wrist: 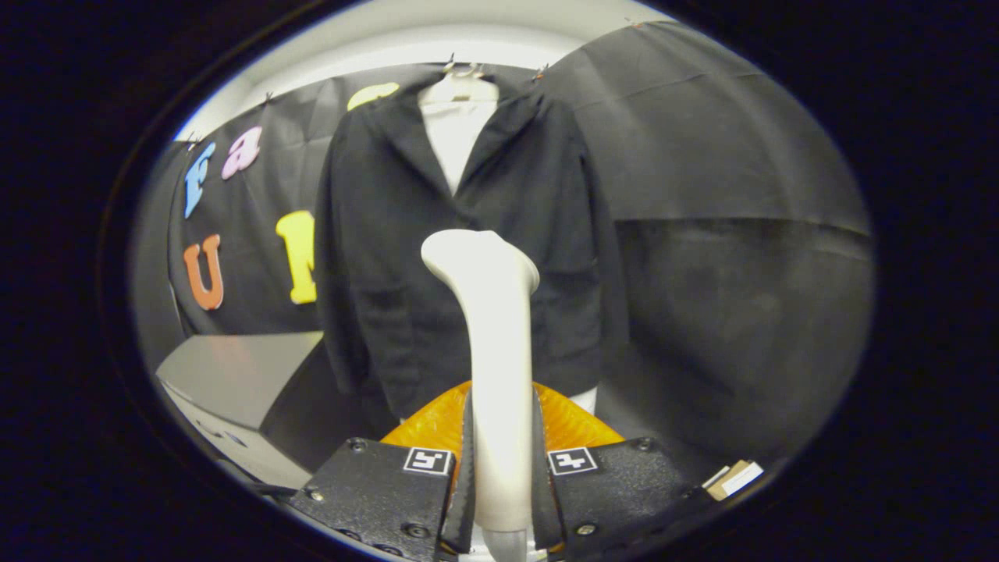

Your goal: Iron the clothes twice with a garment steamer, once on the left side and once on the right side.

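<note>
A black jacket (406, 234) hangs on a hanger (460, 82) over a white inner piece (456, 133), straight ahead of me. My gripper (502, 476) is shut on the upright white handle of the garment steamer (495, 351), both fingers pressing its sides. The steamer's head (476, 254) tilts toward the jacket's lower middle, close in front of the fabric; I cannot tell whether it touches. An orange part (437, 425) of the steamer shows just behind the fingers.
A grey tabletop (234, 375) lies low to the left of the jacket. Black cloth walls (726, 234) stand behind and to the right. A small cardboard piece (734, 478) lies low beside the right finger.
</note>
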